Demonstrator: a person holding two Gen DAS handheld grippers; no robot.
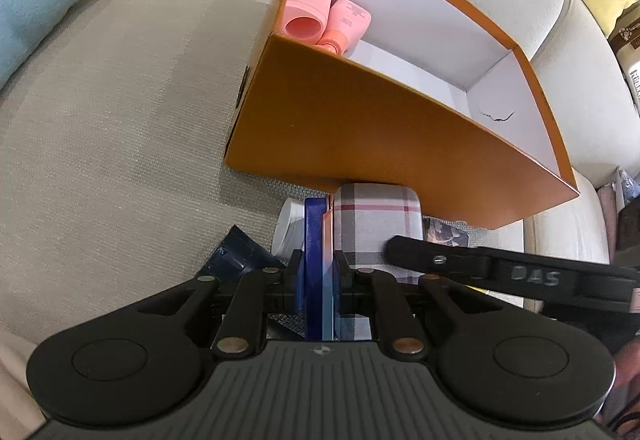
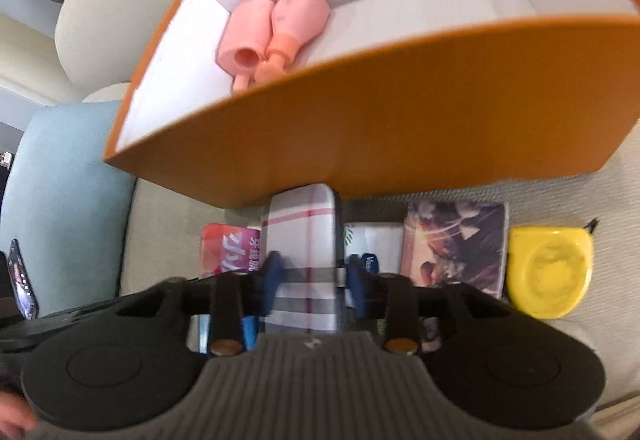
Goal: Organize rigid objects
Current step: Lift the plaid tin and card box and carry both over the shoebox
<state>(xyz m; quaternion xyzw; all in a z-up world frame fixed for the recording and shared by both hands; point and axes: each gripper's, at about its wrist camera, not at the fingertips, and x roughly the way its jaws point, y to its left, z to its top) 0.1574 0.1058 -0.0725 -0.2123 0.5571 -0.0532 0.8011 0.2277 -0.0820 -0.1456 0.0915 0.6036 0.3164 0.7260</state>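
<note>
An orange box (image 1: 360, 120) with a white inside stands on a beige sofa; it also shows in the right wrist view (image 2: 380, 112). Two pink bottles (image 1: 320, 16) lie in its far corner, also in the right wrist view (image 2: 272, 36). My left gripper (image 1: 320, 272) is shut on a thin blue and orange packet (image 1: 318, 260) held on edge. My right gripper (image 2: 312, 280) is shut on a plaid case (image 2: 304, 260), just in front of the box wall. The plaid case (image 1: 376, 228) and the right gripper's arm (image 1: 500, 272) show in the left wrist view.
In front of the box lie a white jar (image 1: 290, 228), a red packet (image 2: 228, 252), a picture card (image 2: 456, 244), a white packet (image 2: 376, 240) and a yellow tape measure (image 2: 548, 272). A light blue cushion (image 2: 68, 208) sits at the left. A phone (image 2: 22, 280) is at the far left.
</note>
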